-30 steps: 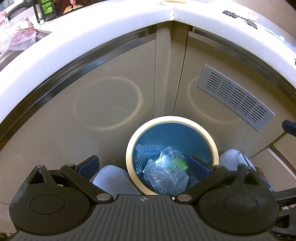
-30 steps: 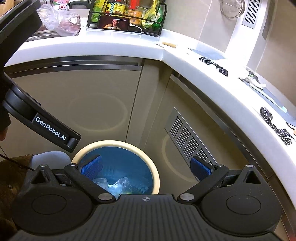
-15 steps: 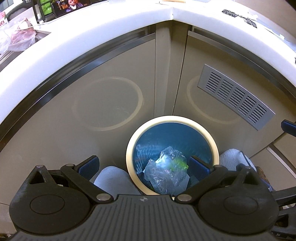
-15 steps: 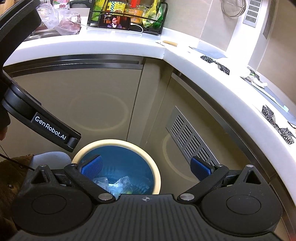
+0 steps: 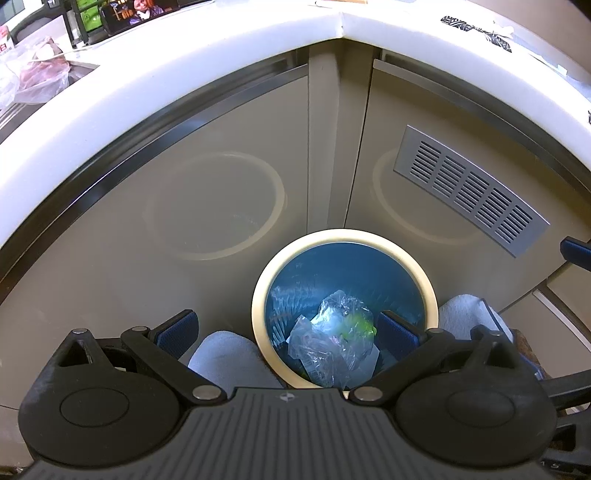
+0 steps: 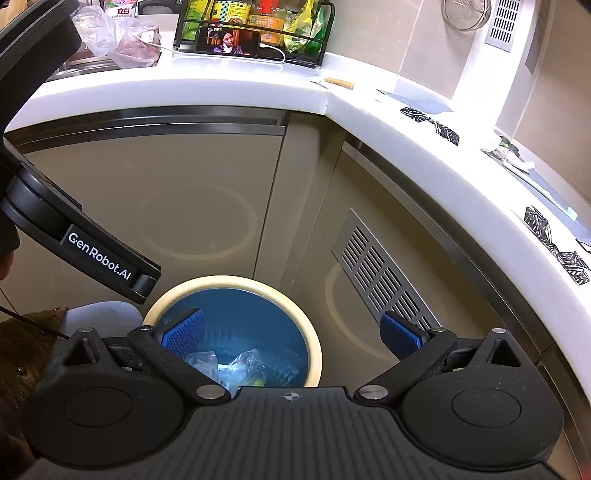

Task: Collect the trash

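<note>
Writing: "GenRobot.AI" in white on the black body of the left gripper (image 6: 99,258), read from the right wrist view; a carton (image 6: 120,9) at the counter's back left edge carries red characters too small to read.
Bin: a round trash bin (image 5: 258,295) with a cream rim and blue inside stands on the floor in the corner where the two cabinet fronts meet, below the counter (image 5: 184,70).
Bin contents: crumpled clear plastic trash (image 5: 332,339) with a yellow-green patch lies at the bottom; no long axis can be told.
Left gripper: its own camera shows it (image 5: 284,328) above the bin, jaws spread wide, nothing between the blue pads.
Right gripper: it (image 6: 291,332) hangs over the bin's right rim, jaws apart and empty.
Counter, back edge: a wire rack (image 6: 255,26) of bottles and packets, a phone (image 6: 229,42) propped against it with its screen lit.
Counter, left end: a clear bag (image 6: 122,40) holding something pinkish.
Counter, right side: black-and-white patterned wrappers (image 6: 432,123) lie along the edge.
Cabinet: a slotted metal vent (image 5: 469,188) on the right door.
</note>
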`<state>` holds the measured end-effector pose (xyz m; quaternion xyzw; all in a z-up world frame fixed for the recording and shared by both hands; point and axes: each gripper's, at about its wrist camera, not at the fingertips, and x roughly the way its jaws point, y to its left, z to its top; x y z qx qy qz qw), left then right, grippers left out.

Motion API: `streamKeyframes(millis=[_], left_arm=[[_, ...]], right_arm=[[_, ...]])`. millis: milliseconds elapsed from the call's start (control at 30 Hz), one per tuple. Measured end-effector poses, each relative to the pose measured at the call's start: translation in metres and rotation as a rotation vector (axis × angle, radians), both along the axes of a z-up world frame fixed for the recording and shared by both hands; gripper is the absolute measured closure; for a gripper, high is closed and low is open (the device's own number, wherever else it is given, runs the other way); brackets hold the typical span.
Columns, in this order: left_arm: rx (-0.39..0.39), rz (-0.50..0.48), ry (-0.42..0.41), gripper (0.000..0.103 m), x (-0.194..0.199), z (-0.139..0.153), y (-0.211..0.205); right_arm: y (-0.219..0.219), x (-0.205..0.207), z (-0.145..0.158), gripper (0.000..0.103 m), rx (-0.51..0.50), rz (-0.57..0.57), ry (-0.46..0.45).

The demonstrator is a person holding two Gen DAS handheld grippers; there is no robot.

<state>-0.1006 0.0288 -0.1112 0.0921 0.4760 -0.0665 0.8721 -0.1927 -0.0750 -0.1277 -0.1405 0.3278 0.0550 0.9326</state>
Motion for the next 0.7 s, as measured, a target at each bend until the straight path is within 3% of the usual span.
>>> streamKeyframes(millis=[700], left_arm=[[0.028, -0.006, 0.003, 0.0, 0.0027, -0.0014, -0.001]], right_arm=[[-0.0078, 0.0036, -0.0002, 0.002, 0.026, -0.008, -0.003]])
